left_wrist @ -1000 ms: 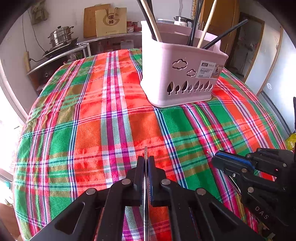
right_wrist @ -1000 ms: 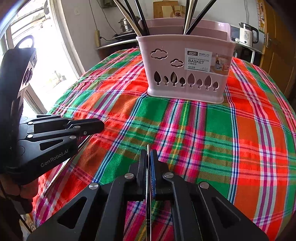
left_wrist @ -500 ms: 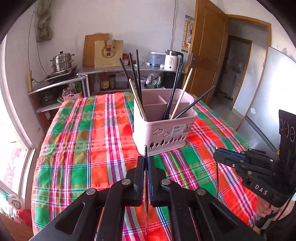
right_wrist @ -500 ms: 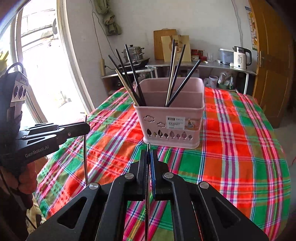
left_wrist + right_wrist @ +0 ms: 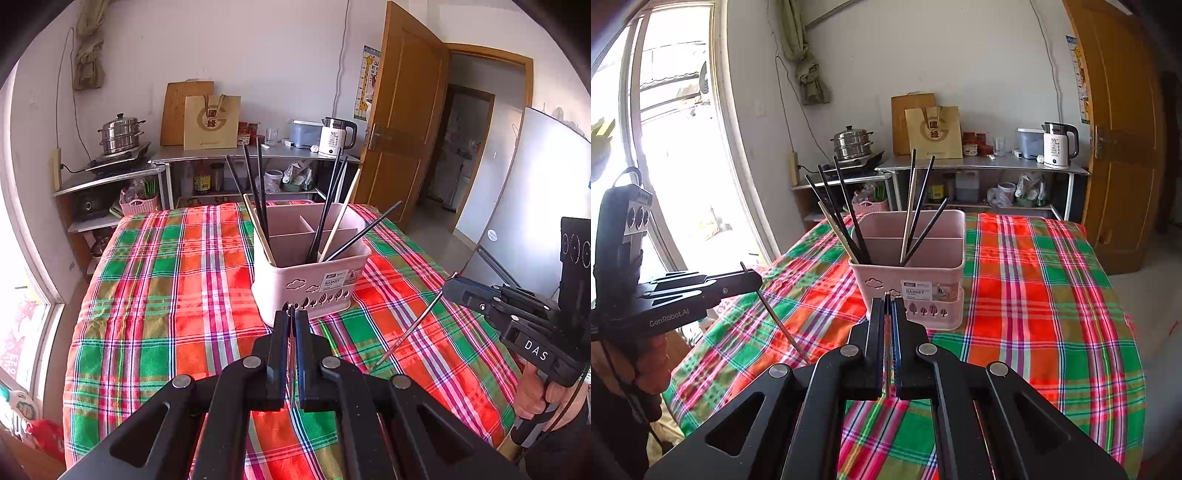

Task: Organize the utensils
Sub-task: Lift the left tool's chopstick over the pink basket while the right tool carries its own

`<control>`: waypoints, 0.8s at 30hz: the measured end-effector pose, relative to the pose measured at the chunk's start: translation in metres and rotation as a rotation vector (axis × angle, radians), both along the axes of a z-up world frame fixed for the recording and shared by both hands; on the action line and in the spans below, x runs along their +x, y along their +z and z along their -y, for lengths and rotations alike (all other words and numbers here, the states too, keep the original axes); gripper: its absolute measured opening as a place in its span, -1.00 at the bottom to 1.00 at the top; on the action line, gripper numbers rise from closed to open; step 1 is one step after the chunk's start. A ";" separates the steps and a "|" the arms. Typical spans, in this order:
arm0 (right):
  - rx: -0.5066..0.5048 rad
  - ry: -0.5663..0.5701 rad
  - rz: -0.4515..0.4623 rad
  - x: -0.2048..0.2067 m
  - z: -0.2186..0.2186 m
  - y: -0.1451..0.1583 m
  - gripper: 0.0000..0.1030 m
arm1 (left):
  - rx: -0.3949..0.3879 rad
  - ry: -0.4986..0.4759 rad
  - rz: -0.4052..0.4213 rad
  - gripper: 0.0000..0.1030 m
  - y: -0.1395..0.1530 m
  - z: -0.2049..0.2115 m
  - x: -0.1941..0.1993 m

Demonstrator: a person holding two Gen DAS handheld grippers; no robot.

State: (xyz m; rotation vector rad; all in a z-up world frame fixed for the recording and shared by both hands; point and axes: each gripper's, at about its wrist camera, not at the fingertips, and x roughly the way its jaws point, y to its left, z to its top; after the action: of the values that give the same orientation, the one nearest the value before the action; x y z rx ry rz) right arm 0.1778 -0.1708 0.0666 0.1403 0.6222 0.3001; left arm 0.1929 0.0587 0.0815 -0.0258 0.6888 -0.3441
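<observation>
We are looking across a counter (image 5: 155, 295) covered in red-green plaid cloth, in a room with a wooden door (image 5: 402, 122), a window (image 5: 676, 147), and a steel shelf carrying a steamer pot (image 5: 120, 133) and kettle (image 5: 336, 136). One pink basket (image 5: 314, 288) is standing mid-counter, holding eight chopsticks (image 5: 258, 184). Our left claw (image 5: 291, 317) and right claw (image 5: 888, 306) are each clenching one metal chopstick (image 5: 410, 328) above the cloth.

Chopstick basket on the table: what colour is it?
Pale pink basket, with cloud and leaf cut-outs; clearest in the right wrist view.
</observation>
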 end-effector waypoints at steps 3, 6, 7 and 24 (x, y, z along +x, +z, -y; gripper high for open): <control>-0.002 0.001 0.003 -0.002 0.001 0.000 -0.93 | -0.005 -0.011 -0.005 -0.93 0.001 0.003 0.000; 0.000 0.002 0.006 -0.001 0.004 0.002 -0.93 | -0.006 -0.018 -0.006 -0.93 0.002 0.005 0.001; 0.000 0.001 0.007 -0.001 0.004 0.003 -0.93 | -0.008 -0.020 -0.007 -0.93 0.003 0.006 0.002; 0.016 0.016 0.121 0.033 0.005 0.058 -0.93 | -0.042 -0.020 0.048 -0.93 0.064 0.012 0.045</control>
State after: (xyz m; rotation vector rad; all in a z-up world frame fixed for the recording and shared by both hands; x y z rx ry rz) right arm 0.2111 -0.1759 0.1246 0.1312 0.5010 0.3268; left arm 0.2383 0.0468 0.1455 -0.0507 0.6343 -0.3777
